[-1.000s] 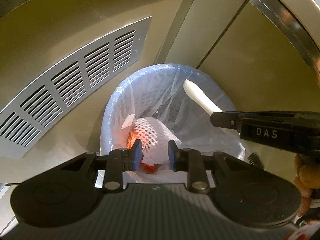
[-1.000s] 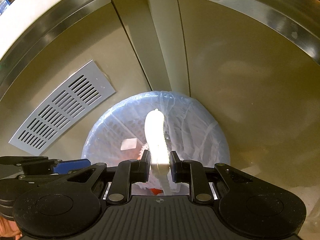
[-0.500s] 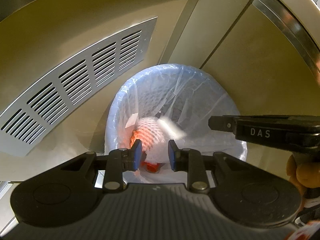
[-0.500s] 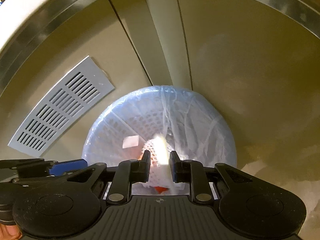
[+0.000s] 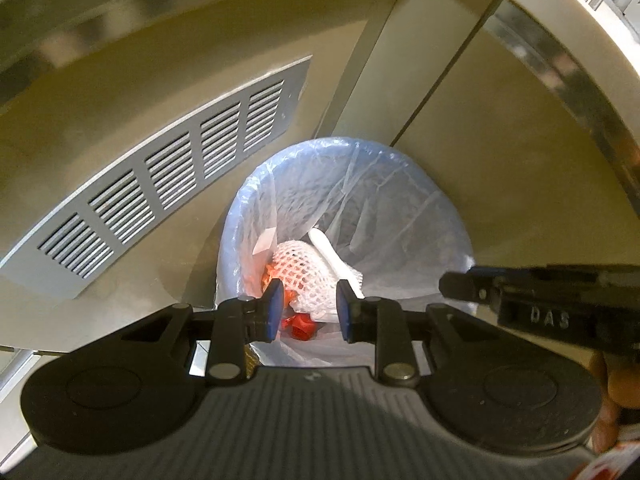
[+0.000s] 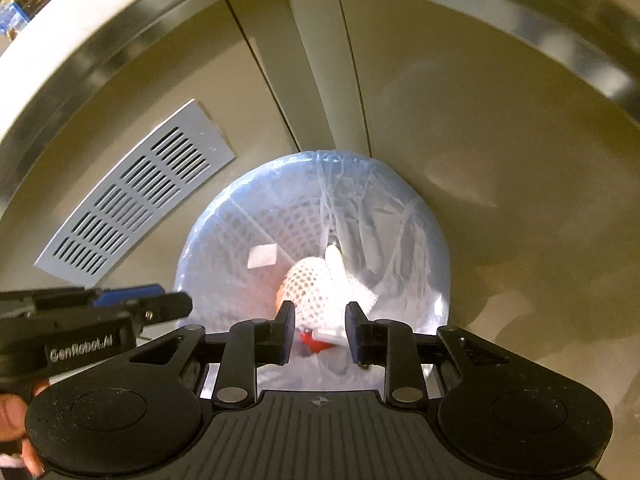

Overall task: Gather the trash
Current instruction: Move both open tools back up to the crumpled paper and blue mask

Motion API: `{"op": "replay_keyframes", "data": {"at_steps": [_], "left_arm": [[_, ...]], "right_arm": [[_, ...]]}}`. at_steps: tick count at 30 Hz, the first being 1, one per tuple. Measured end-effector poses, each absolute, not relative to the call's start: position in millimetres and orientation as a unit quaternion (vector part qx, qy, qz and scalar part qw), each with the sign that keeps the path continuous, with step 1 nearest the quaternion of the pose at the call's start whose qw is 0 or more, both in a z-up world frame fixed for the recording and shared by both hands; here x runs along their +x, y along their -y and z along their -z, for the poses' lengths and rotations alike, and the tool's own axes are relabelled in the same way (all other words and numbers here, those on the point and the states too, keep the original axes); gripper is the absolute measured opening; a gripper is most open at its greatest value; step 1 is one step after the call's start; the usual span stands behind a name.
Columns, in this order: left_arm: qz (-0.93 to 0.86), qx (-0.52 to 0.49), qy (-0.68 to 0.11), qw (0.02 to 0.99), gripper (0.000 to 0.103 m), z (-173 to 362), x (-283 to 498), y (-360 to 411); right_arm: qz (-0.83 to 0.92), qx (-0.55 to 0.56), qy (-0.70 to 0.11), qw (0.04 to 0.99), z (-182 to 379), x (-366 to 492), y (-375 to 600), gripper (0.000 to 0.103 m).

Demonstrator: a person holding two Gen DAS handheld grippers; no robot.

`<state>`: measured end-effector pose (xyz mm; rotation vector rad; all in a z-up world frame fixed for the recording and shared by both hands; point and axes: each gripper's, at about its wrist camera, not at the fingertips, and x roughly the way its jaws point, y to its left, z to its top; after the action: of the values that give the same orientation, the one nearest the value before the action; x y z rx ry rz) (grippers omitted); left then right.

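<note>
Now, left to right: vent on the wall, then my left gripper with fingers apart, holding nothing, above the lined bin. Inside lie a white foam net, a white stick across it and red scraps. My right gripper hangs over the bin too, jaws spread, empty.

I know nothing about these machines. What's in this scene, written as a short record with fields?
Bin: round, lined with a clear bag
Inside: white foam net, white stick lying on it, red scrap, paper slip
Left gripper: open, empty, above the bin
Right gripper: open, empty, above the bin
Nearby: grey vent
</note>
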<state>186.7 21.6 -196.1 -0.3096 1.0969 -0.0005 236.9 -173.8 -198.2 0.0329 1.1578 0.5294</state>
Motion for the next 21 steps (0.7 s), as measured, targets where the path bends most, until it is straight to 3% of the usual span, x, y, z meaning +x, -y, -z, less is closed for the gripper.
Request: {"op": "replay_keyframes", "data": {"at_steps": [6, 21], "left_arm": [[0.011, -0.141, -0.490, 0.860, 0.024, 158.9, 180.4, -20.4], [0.039, -0.123, -0.391, 0.911, 0.027, 43.0, 191.2, -23.2]], "right_arm": [[-0.246, 0.021, -0.518, 0.819, 158.2, 217.8, 180.4, 0.031], [-0.240, 0.053, -0.402, 0.882, 42.8, 206.5, 185.8, 0.053]]}}
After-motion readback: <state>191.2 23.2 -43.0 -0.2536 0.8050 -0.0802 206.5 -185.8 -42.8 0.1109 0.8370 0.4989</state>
